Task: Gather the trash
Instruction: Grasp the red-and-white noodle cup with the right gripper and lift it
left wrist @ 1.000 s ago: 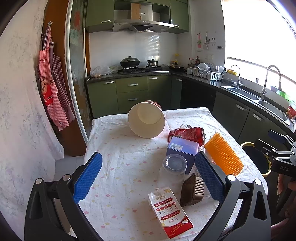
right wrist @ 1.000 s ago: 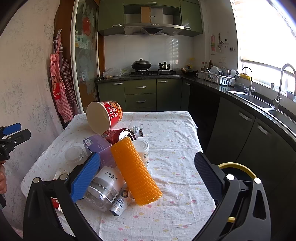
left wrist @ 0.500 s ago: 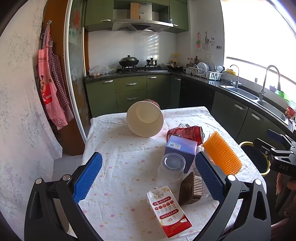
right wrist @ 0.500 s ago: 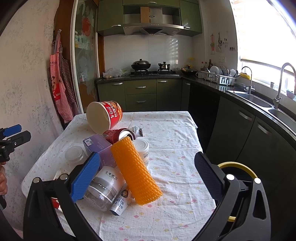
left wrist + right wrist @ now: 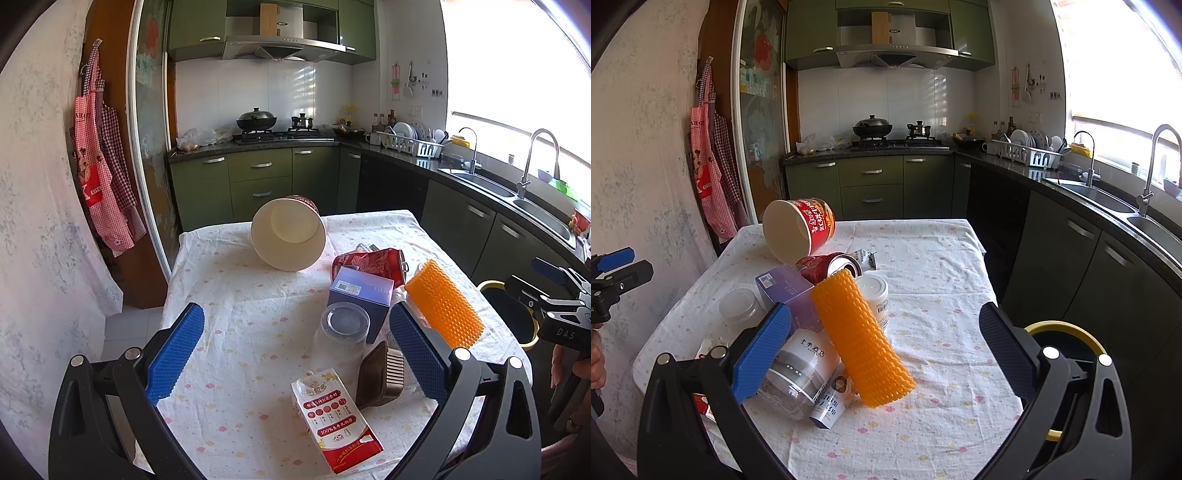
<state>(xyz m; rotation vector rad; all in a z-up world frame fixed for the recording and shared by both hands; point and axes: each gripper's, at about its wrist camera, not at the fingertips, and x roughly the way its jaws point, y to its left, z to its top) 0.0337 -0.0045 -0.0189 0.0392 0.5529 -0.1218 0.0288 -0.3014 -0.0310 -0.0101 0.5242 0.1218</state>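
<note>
Trash is heaped on a table with a dotted white cloth (image 5: 236,306). It includes a tipped paper noodle cup (image 5: 288,238) (image 5: 798,230), a crushed red can (image 5: 369,260), a purple box (image 5: 360,297), an orange bumpy roll (image 5: 443,304) (image 5: 860,339), a clear lidded jar (image 5: 341,332), a brown tray (image 5: 382,376) and a red-and-white carton (image 5: 334,419). A clear bottle (image 5: 801,369) lies by the orange roll. My left gripper (image 5: 295,354) is open and empty above the near table edge. My right gripper (image 5: 886,354) is open and empty above the heap's right side.
A bin with a yellow rim (image 5: 1067,332) (image 5: 517,321) stands on the floor right of the table. Green kitchen cabinets (image 5: 871,184), a stove and a sink counter (image 5: 1108,206) lie beyond. Aprons (image 5: 99,173) hang on the left wall.
The left wrist view has shifted slightly, so the table items sit a little further left. The right gripper has barely moved. Both grippers stay open.
</note>
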